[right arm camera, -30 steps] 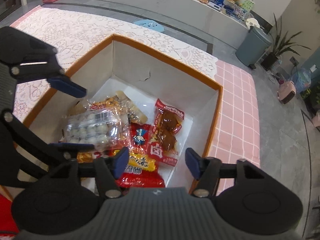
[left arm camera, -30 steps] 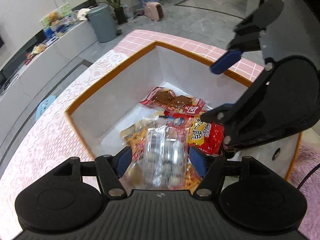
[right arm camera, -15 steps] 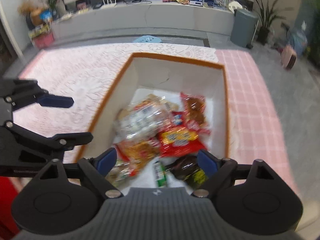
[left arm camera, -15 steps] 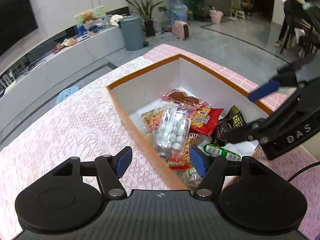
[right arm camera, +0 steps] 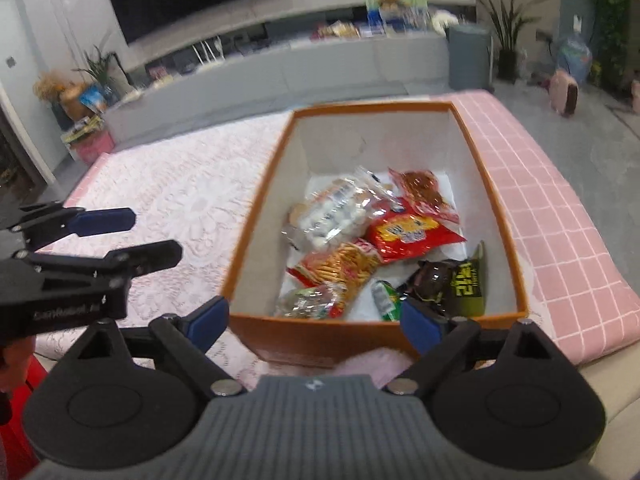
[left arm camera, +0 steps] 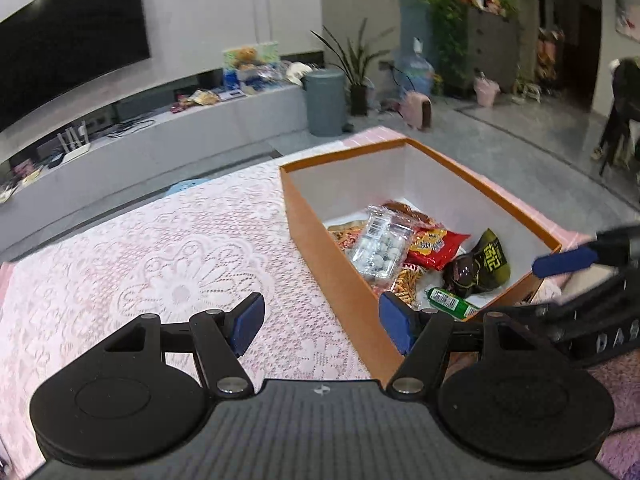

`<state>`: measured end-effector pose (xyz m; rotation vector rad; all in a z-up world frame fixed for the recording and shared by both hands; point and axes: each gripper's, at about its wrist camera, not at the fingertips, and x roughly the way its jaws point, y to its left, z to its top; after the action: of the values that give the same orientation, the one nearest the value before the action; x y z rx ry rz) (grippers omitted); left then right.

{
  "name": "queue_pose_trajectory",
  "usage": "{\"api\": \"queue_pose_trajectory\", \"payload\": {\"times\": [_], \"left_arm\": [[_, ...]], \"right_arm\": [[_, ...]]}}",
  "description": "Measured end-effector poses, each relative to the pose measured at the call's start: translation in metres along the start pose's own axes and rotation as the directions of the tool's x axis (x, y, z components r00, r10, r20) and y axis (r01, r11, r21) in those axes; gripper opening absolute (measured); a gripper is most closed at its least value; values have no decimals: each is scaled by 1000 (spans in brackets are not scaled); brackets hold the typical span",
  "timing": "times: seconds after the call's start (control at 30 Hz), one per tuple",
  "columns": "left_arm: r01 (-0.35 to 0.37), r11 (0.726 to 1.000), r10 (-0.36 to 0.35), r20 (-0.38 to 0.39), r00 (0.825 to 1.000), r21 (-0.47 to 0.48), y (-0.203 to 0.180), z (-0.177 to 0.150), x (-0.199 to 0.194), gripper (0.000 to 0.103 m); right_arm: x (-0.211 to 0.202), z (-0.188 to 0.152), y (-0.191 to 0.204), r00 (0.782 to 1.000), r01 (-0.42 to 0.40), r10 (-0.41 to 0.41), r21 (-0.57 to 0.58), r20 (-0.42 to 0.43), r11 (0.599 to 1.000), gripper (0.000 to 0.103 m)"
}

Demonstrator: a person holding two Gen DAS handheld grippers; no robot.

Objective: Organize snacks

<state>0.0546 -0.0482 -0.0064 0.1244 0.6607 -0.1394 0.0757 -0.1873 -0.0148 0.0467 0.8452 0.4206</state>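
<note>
An orange box (left arm camera: 332, 264) (right arm camera: 316, 332) with white inner walls stands on the pink lace tablecloth (left arm camera: 160, 264). Inside lie several snack packs: a clear pack of white balls (left arm camera: 380, 248) (right arm camera: 336, 212), a red bag (left arm camera: 436, 244) (right arm camera: 408, 232), a dark green-black pack (left arm camera: 488, 264) (right arm camera: 460, 280), a green stick pack (left arm camera: 450, 300) and an orange-red pack (right arm camera: 340, 264). My left gripper (left arm camera: 320, 322) is open and empty, left of the box. My right gripper (right arm camera: 316, 318) is open and empty, before the box's near wall.
The table's right part has a pink checked cloth (right arm camera: 560, 208). A low grey TV bench (left arm camera: 160, 136) with clutter, a grey bin (left arm camera: 324, 104), plants and a water jug (left arm camera: 416, 72) stand beyond the table. A red object (right arm camera: 16, 420) shows at lower left.
Both grippers have pulled back and up out of the box. The clear pack of white balls, earlier between the left fingers, now lies in the box.
</note>
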Motion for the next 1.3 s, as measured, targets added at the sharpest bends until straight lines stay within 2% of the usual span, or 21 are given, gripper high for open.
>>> {"api": "queue_pose_trajectory", "payload": {"times": [0.1, 0.27, 0.47, 0.83, 1.3], "left_arm": [[-6, 1000, 7, 31, 999, -23, 1, -13, -12, 78], [-40, 999, 40, 62, 997, -3, -5, -34, -26, 78], [-30, 999, 31, 31, 999, -42, -5, -52, -27, 80], [-92, 987, 86, -51, 995, -129, -6, -64, -18, 81], [-97, 983, 90, -48, 995, -156, -5, -63, -21, 83]], "right_arm": [[-6, -18, 9, 998, 34, -33, -10, 61, 999, 92], [-9, -43, 12, 987, 103, -101, -10, 123, 995, 92], [-14, -57, 14, 978, 85, -81, -13, 193, 996, 93], [-6, -55, 21, 978, 113, -105, -32, 177, 993, 93], [-5, -58, 18, 976, 111, -106, -15, 188, 994, 94]]}}
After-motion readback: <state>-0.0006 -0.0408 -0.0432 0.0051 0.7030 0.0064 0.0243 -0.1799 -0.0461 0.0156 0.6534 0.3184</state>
